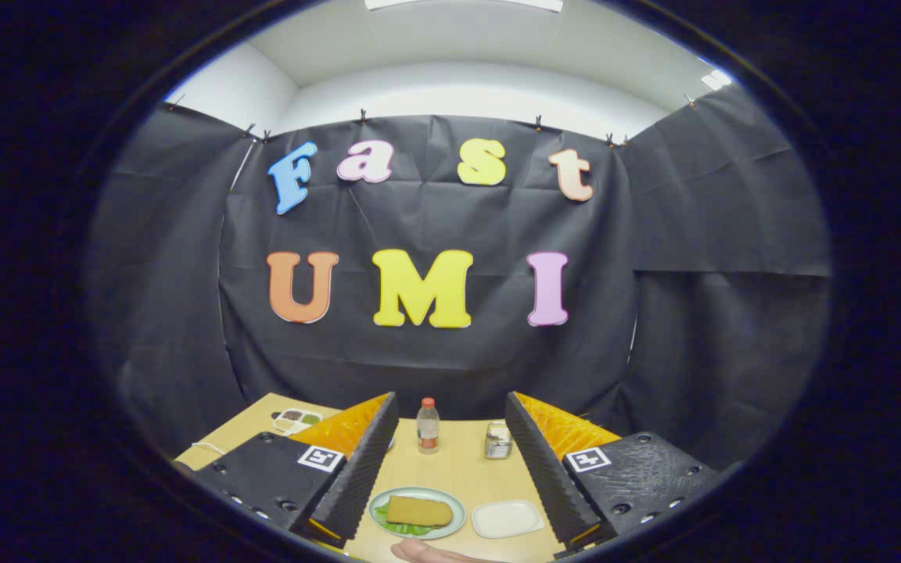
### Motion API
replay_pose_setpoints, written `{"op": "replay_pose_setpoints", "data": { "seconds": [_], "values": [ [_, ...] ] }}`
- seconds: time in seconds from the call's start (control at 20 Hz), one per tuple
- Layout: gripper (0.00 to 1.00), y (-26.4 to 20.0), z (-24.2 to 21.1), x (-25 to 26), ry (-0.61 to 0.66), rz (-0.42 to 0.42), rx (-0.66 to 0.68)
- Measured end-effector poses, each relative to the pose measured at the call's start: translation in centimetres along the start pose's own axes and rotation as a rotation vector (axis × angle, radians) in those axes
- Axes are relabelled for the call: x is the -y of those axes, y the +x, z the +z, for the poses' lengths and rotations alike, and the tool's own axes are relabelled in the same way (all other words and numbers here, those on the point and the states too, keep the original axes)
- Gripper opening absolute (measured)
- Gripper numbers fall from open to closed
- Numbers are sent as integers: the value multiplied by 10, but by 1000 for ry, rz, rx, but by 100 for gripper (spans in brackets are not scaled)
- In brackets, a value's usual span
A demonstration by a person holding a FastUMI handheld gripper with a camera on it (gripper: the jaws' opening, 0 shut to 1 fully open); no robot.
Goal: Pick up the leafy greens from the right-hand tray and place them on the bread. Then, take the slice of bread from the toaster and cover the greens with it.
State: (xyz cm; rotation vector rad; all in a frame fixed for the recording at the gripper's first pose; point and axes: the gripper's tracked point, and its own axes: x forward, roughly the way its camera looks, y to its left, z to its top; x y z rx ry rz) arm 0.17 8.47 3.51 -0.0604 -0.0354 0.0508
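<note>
— How much room is there?
— My gripper (450,461) hangs high above the table (450,469), fingers spread wide, holding nothing.
— And the bread?
— The bread slice (418,511) lies on greens (407,528) on the round plate (455,512), long axis crosswise, beside the white tray (507,518).

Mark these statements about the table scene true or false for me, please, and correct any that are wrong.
1. The gripper is open with nothing between its fingers. True.
2. A bread slice lies on greens on the round plate. True.
3. The white tray holds the greens. False: it looks bare; the greens are on the plate under the bread.
4. The bottle lies on its side. False: it stands upright, beyond the plate.
5. The toaster stands to the right of the bottle. True.
6. The bread is gripped. False: it rests on the plate, clear of both fingers.
</note>
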Motion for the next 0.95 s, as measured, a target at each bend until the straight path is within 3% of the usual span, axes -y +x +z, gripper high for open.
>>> {"op": "replay_pose_setpoints", "data": {
  "seconds": [0.5, 0.95],
  "values": [
    [97, -32, -4, 19, 2, -15, 33],
    [96, -26, -22, 30, -5, -36, 19]
  ]
}}
